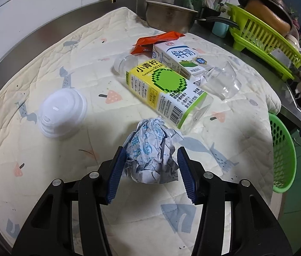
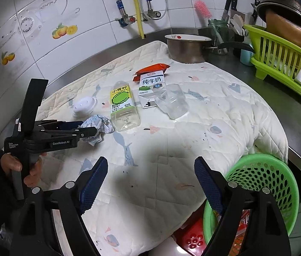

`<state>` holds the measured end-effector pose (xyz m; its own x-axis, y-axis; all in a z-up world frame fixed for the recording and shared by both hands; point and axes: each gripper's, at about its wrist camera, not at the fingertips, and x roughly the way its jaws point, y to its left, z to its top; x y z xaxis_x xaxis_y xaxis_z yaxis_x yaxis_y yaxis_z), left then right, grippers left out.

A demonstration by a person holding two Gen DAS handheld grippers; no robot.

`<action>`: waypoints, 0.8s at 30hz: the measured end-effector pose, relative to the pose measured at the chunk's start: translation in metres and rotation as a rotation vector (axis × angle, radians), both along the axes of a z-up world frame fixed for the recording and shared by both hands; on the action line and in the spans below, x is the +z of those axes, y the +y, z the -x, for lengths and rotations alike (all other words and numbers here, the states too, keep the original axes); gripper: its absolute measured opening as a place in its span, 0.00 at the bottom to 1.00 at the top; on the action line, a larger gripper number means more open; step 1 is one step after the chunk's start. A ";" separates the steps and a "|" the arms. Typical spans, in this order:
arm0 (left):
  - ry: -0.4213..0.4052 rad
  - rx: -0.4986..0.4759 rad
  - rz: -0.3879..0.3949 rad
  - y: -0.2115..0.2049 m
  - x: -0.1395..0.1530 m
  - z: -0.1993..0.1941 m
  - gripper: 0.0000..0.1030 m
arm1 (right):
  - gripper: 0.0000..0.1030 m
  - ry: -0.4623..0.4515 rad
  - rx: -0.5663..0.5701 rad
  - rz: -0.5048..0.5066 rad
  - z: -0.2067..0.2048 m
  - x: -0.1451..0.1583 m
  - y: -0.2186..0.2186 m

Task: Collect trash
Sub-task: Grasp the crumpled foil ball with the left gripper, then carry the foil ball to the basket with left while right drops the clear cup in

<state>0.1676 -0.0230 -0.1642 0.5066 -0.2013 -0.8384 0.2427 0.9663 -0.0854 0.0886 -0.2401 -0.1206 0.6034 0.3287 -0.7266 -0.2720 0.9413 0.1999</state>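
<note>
A crumpled white-and-blue paper wad (image 1: 150,153) lies on the quilted cloth (image 1: 33,81). My left gripper (image 1: 151,155) is open around it, one pad at each side; the left pad touches it. Behind lie a clear bottle with a yellow-green label (image 1: 163,89), a white milk carton (image 1: 178,58), an orange wrapper (image 1: 156,40), a clear plastic cup (image 1: 223,81) and a white lid (image 1: 62,113). In the right wrist view my right gripper (image 2: 150,170) is open and empty above the cloth's near part. The left gripper (image 2: 86,131) shows at the wad (image 2: 99,125). A green mesh basket (image 2: 263,181) sits at the lower right.
A steel pot (image 2: 186,50) stands at the back of the cloth. A green dish rack (image 2: 285,64) with pans fills the right counter. The tiled wall with taps (image 2: 129,19) is behind. The basket hangs below the counter edge, also in the left wrist view (image 1: 282,149).
</note>
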 end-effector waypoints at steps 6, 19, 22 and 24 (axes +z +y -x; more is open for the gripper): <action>0.001 0.000 -0.008 0.002 -0.002 -0.006 0.49 | 0.78 -0.003 0.000 0.013 -0.010 0.000 0.001; -0.019 -0.008 0.013 0.012 -0.003 -0.007 0.34 | 0.78 -0.005 0.029 0.086 -0.068 -0.005 0.007; -0.024 0.001 0.022 0.015 -0.001 -0.005 0.32 | 0.78 -0.003 0.035 0.111 -0.089 -0.009 0.010; -0.031 0.009 0.042 0.018 0.003 -0.003 0.32 | 0.77 0.004 0.043 0.118 -0.102 -0.013 0.012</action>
